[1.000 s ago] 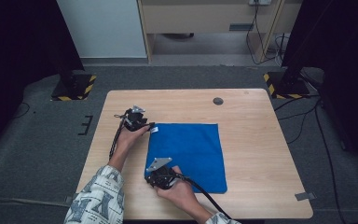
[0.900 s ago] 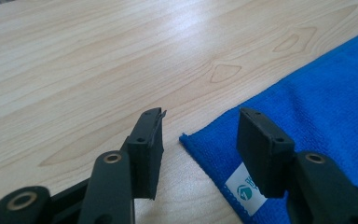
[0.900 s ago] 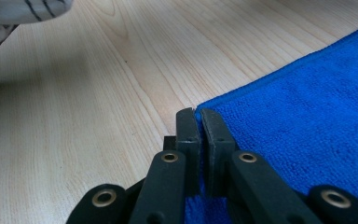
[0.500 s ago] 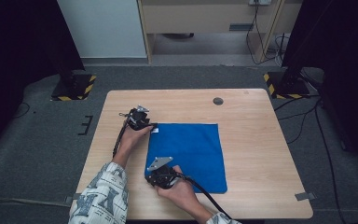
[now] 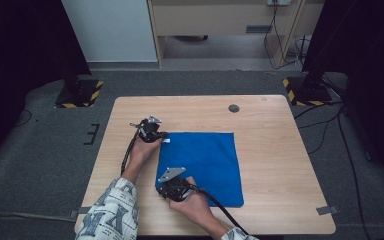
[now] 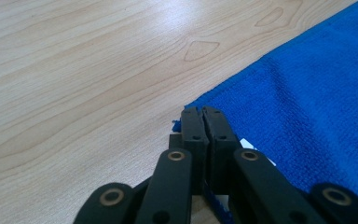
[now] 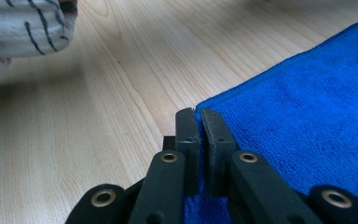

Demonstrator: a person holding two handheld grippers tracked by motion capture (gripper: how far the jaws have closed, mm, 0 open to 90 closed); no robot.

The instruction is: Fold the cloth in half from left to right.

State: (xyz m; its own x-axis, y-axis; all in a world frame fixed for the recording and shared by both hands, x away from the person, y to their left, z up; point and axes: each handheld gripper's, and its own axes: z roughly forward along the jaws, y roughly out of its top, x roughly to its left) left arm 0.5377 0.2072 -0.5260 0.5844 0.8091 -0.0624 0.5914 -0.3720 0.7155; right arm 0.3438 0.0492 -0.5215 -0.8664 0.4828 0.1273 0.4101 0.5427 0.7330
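From the high view, a blue microfibre cloth (image 5: 203,165) lies flat on the wooden counter (image 5: 280,165), with the left tongs (image 5: 161,136) at its far left corner and the right tongs (image 5: 162,186) at its near left corner. A dark round disc (image 5: 234,108) is set in the counter's far side.

The left gripper view adds the detail: the left tongs (image 6: 204,122) have just been closing and now pinch the cloth's (image 6: 317,102) corner, blue fabric showing between them. A small white tag (image 6: 248,143) sits beside them; any writing on it is too small to read.

In the right gripper view the right tongs (image 7: 198,122) stand nearly closed over the cloth's (image 7: 307,107) corner, apparently gripping its edge, though the pinch itself is partly hidden. A patterned sleeve (image 7: 23,23) shows at top left.
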